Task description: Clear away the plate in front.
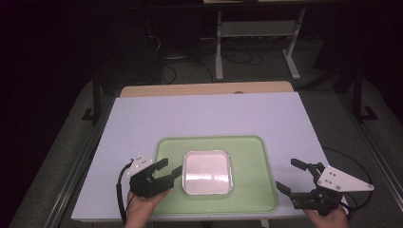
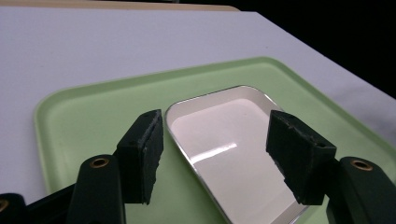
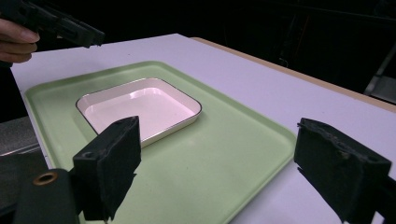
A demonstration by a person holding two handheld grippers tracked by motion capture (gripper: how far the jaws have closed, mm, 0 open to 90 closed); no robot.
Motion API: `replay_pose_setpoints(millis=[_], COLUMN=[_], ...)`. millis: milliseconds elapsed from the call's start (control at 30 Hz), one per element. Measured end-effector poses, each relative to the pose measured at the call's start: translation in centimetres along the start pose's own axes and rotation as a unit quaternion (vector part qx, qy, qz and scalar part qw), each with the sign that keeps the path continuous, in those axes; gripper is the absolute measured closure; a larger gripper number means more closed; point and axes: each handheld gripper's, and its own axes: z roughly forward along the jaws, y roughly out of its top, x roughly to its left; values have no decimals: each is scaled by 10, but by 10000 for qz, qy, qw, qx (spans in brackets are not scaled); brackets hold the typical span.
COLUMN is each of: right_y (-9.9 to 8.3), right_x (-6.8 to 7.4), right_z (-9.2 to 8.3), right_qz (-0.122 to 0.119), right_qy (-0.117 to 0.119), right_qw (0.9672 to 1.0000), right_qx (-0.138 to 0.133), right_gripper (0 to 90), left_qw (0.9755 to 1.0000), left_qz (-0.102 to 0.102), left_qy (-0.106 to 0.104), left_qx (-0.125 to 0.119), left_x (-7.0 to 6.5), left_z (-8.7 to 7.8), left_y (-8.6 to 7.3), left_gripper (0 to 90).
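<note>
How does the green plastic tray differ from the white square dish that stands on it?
The light green plastic tray is rectangular and much larger; the white square dish with a metal-looking rim is small and lies inside the tray, left of its middle. The tray looks matte, while the dish is glossy and reflects light. The tray holds the dish; the dish holds nothing. Both are shallow, have rounded corners and lie flat.

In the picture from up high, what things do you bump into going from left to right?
Left gripper → white dish → right gripper. The green tray lies under the dish.
</note>
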Motion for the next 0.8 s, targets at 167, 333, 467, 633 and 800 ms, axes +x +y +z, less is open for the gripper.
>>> replay_pose_setpoints(millis=[167,333,467,633,800], right_y=[-1,-1,-1,-2,-2], right_x=[-1,-1,-1,-2,-2], right_z=[0,1,1,1,2], right_qz=[-11,-25,-8,-10,1], right_qy=[-10,-16,-13,-19,-20], right_qw=[10000,10000,10000,10000,10000], right_qx=[20,24,46,61,80], right_gripper=[139,139,139,139,139], left_qw=[9999,9991,9985,9975,9970], left_qz=[162,413,535,667,700], left_qy=[26,25,-15,-37,-63], left_qx=[-46,-124,-132,-209,-332], left_x=[2,3,4,8,12], left_z=[-5,-12,-16,-24,-34], left_y=[2,2,3,6,5], left_gripper=[336,321,318,307,300])
